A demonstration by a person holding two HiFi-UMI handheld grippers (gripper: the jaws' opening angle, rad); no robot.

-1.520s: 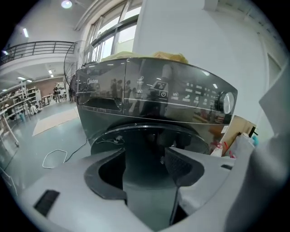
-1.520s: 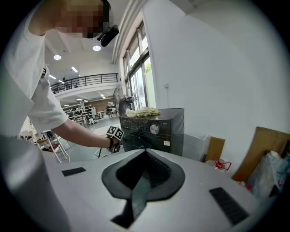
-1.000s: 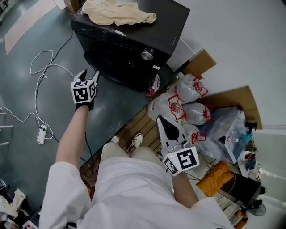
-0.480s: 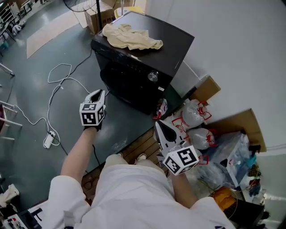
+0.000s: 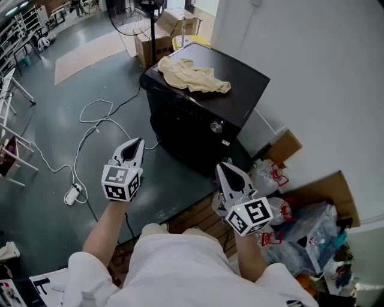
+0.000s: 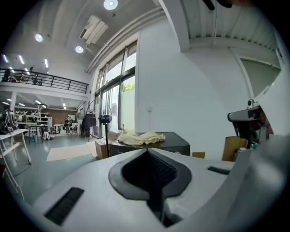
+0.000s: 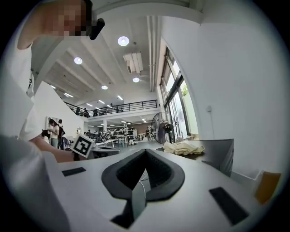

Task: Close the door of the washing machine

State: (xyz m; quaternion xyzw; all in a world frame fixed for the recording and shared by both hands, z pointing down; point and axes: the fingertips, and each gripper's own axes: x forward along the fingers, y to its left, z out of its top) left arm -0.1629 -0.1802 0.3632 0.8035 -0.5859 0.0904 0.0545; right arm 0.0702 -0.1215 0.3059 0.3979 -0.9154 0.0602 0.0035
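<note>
The black washing machine (image 5: 235, 99) stands by the white wall, its round front door (image 5: 180, 133) lying flush with the front, a silver knob (image 5: 215, 126) beside it. A beige cloth (image 5: 195, 75) lies on its lid. My left gripper (image 5: 135, 143) hangs over the floor left of the machine, apart from it. Its jaws have just been closing, and they are shut with nothing between them. My right gripper (image 5: 223, 167) hovers just before the machine's right front corner, shut and empty. In the gripper views the left gripper (image 6: 147, 151) and right gripper (image 7: 145, 152) point level toward the machine (image 6: 174, 141).
A white cable (image 5: 96, 123) with a power strip (image 5: 73, 194) trails over the grey floor on the left. Filled plastic bags (image 5: 273, 174) and cardboard (image 5: 282, 147) crowd the right side by the wall. A fan (image 5: 147, 12) and boxes (image 5: 171, 24) stand behind the machine.
My left gripper has drawn back from the machine's front and risen. The right gripper has lifted too. The head view now takes in more of the floor beyond.
</note>
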